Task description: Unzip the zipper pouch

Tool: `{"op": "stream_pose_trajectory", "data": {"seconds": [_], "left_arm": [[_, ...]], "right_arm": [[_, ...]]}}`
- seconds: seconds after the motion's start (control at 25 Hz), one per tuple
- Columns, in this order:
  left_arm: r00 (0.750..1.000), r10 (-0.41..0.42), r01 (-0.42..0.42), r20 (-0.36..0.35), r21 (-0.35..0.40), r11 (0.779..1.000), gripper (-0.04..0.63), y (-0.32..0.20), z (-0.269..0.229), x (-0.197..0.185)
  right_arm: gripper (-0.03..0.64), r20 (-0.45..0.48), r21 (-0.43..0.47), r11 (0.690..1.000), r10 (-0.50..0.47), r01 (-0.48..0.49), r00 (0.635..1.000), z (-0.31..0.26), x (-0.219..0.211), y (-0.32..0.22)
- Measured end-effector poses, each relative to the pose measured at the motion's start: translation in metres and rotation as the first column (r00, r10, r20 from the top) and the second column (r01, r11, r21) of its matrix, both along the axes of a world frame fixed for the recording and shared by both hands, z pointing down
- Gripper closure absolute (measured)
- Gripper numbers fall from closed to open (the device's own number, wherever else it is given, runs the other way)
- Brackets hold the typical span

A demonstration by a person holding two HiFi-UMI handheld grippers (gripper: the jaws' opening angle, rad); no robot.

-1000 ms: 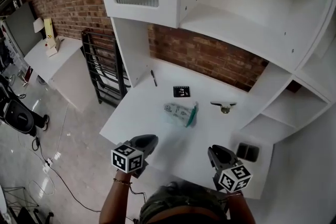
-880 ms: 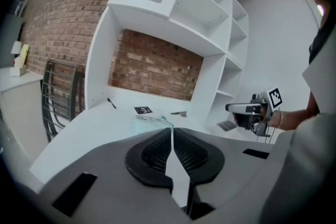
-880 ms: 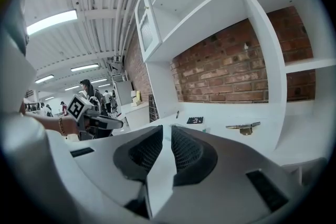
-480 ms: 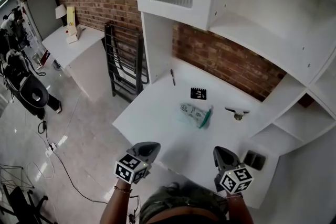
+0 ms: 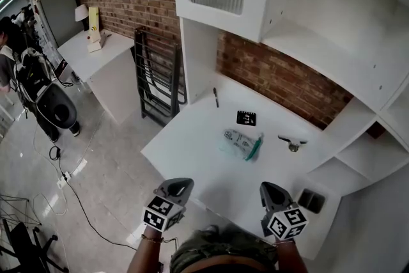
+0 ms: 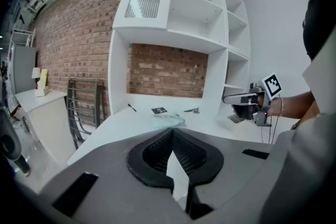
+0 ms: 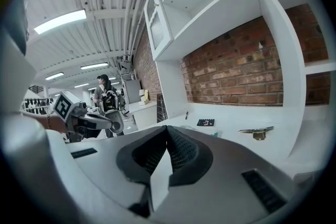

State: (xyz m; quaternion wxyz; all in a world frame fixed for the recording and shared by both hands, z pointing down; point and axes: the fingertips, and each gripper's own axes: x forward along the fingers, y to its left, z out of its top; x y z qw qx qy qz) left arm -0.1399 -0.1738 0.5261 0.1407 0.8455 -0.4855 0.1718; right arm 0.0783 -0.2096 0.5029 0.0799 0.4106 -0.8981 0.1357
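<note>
Both grippers sit at the near edge of the desk [image 5: 192, 156], and both are empty. The left gripper [image 5: 178, 185] has its jaws pressed together with nothing between them, and the right gripper [image 5: 269, 190] is closed the same way. The zipper pouch [image 5: 241, 144], clear with a teal edge, lies flat around the middle of the desk, well apart from either gripper. Just behind it, toward the back edge, is a small black card [image 5: 246, 117]. A metal fitting [image 5: 291, 142] rests off to the pouch's right, and a pen [image 5: 216, 97] lies near the back left corner.
</note>
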Motion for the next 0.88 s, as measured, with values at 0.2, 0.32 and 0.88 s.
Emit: {"op": "stream_pose_trajectory", "data": {"seconds": [0.2,0.32,0.88], "left_arm": [[0.998,-0.040,0.040,-0.046,0.000,0.999,0.592,-0.005,-0.002,-0.002],[0.996,-0.037,0.037,-0.079,0.003,0.999,0.592,-0.006,-0.006,0.004],[0.999,-0.039,0.038,-0.029,-0.029,0.999,0.592,0.013,0.000,0.011]], "right_arm": [[0.617,-0.005,0.004,1.000,0.001,-0.001,1.000,-0.001,0.003,0.000],[0.617,-0.007,0.005,1.000,0.005,-0.005,1.000,-0.001,0.006,-0.002],[0.617,-0.022,-0.018,1.000,0.007,-0.007,1.000,-0.003,0.015,0.014]]}}
